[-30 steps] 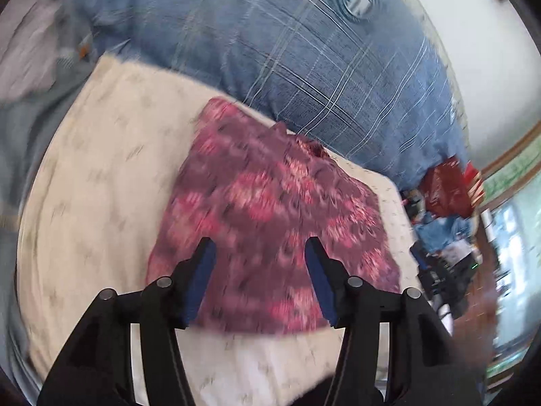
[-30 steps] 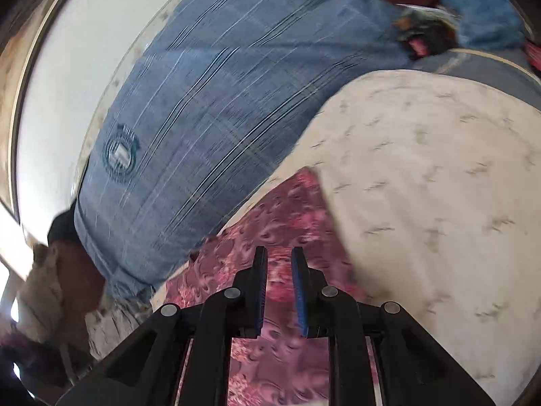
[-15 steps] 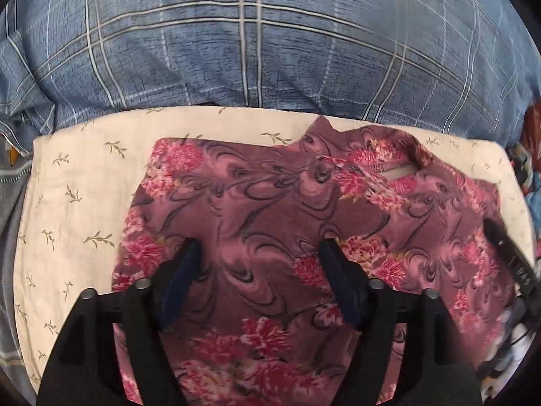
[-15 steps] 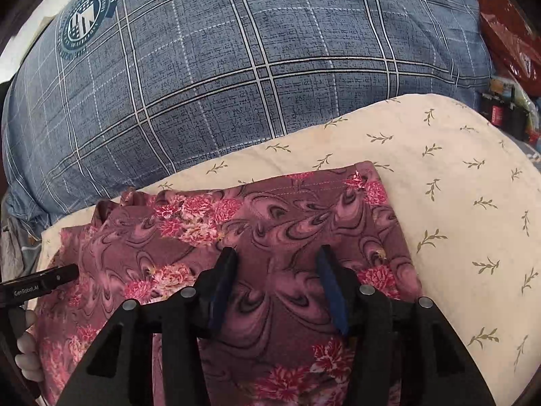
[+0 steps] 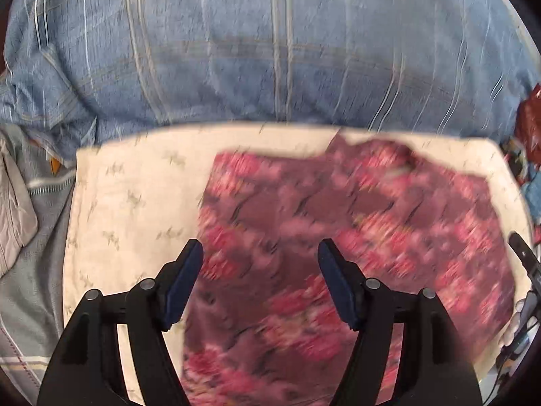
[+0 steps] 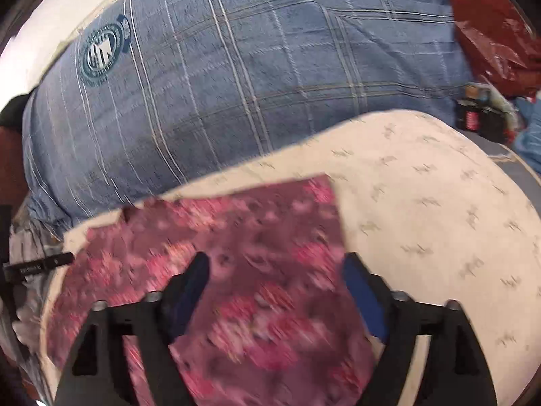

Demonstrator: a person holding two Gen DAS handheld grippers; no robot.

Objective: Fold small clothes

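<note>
A small maroon garment with pink flowers (image 5: pixel 355 237) lies spread flat on a cream cloth with a leaf print (image 5: pixel 128 203). It also shows in the right wrist view (image 6: pixel 263 264), blurred by motion. My left gripper (image 5: pixel 260 264) is open and empty, hovering over the garment's left part. My right gripper (image 6: pixel 277 280) is open wide and empty, over the garment's right part near its right edge. The tip of the right gripper shows at the right edge of the left wrist view (image 5: pixel 524 257).
A big blue plaid pillow (image 5: pixel 270 50) lies behind the cream cloth; its round logo (image 6: pixel 101 50) faces the right wrist view. A red plastic bag (image 6: pixel 493 30) and clutter sit at the far right. Grey bedding (image 5: pixel 20 209) lies to the left.
Both grippers have drawn back and shifted over the garment. The right gripper's jaws have opened wider. The garment lies as before.
</note>
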